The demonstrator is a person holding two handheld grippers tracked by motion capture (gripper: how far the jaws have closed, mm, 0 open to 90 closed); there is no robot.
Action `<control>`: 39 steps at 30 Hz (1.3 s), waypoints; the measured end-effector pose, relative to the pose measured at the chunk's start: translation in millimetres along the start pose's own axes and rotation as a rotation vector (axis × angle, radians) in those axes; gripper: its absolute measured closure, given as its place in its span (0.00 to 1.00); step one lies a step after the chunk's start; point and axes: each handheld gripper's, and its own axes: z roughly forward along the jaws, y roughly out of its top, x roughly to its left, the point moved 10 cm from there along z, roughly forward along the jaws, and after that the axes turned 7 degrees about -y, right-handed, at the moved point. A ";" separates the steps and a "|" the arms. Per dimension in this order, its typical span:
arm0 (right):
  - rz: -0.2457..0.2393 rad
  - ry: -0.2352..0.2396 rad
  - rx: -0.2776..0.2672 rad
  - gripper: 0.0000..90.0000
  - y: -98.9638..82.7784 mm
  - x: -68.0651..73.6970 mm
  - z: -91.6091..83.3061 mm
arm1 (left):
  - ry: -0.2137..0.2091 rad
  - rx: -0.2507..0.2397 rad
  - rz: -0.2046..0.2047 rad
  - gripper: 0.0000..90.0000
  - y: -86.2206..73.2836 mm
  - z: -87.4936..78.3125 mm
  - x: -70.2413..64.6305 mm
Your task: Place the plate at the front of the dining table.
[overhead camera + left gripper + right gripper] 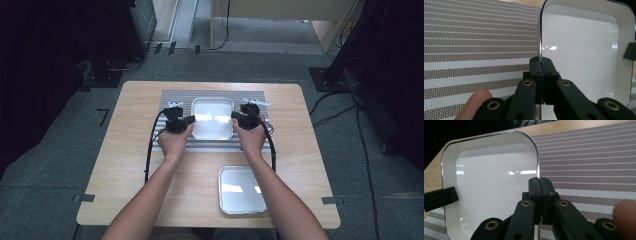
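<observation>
Gripping opposite rims of the white square metal-edged tray (212, 118), the left gripper (541, 62) and right gripper (539, 182) are each clamped fully onto it. It sits on the grey striped woven placemat (175, 96); an identical second white tray (241, 189) lies at 5 o'clock on the light wooden table (125, 165).

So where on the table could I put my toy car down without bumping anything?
The near-left wood of the table, left of the left forearm, is bare. The front-right corner beside the near tray has a narrow strip free. The striped mat is crowded: the far tray sits there, with the left gripper and right gripper each clamped on its rim.
</observation>
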 end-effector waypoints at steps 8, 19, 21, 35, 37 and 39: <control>0.004 -0.035 0.028 1.00 -3.8 -3.1 25.5 | 0.016 0.038 -0.034 1.00 -1.0 20.1 15.7; -0.006 -0.071 0.056 0.99 2.1 -3.4 47.6 | 0.018 0.057 -0.058 0.98 1.3 32.2 25.5; 0.017 -0.060 0.076 0.96 -0.2 -4.1 50.3 | -0.007 0.066 -0.075 0.92 1.2 33.5 27.3; 0.054 -0.008 0.127 0.83 -11.2 -9.6 32.7 | -0.024 0.160 -0.067 0.67 -11.1 8.7 29.0; 0.053 -0.024 0.139 0.84 -17.7 -10.9 33.5 | -0.016 0.192 -0.064 0.67 -18.4 11.0 25.8; 0.072 -0.016 0.165 0.87 -23.0 -9.6 33.2 | -0.003 0.213 -0.048 0.69 -23.4 13.4 21.5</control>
